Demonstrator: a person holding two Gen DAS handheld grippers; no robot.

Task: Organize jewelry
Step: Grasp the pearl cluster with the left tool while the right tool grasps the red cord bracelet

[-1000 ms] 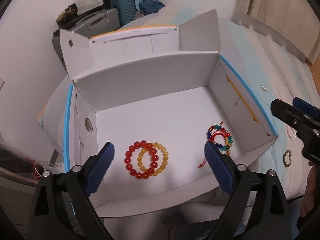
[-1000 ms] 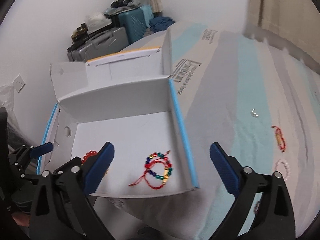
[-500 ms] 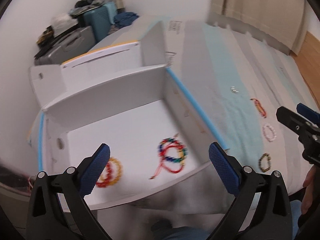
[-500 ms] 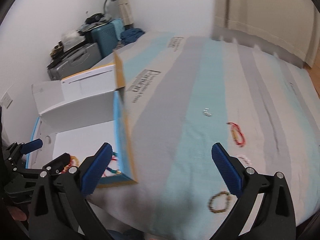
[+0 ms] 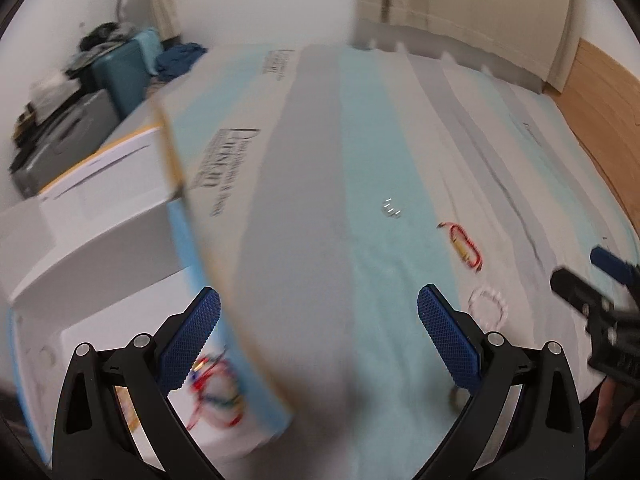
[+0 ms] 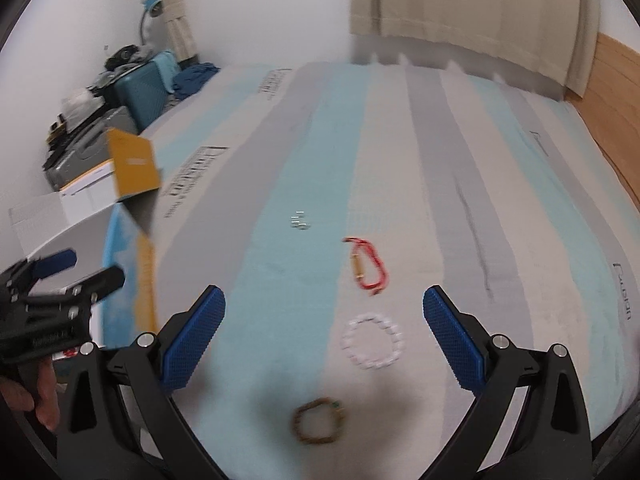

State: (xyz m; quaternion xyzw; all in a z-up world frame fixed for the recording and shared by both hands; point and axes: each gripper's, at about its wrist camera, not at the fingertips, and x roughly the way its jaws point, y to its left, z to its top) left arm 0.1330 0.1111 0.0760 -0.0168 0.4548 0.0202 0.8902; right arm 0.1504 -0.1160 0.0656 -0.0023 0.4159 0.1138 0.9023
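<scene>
Left wrist view: left hand-held gripper spread wide, empty, above striped bed sheet. White cardboard box at left holds blurred multicoloured beaded bracelet.

Right wrist view: right hand-held gripper spread, empty. On bed between its fingers: red cord bracelet, white beaded bracelet, brown beaded bracelet, well apart.

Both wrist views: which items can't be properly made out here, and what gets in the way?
- Bracelets in the box, left wrist view: smeared by motion blur and partly behind the left gripper finger, so their number is unclear.
- Small silver pieces on the bed, right wrist view: too small to identify.
- Brown bracelet, right wrist view: blurred; in the left wrist view almost wholly hidden behind the finger.
</scene>
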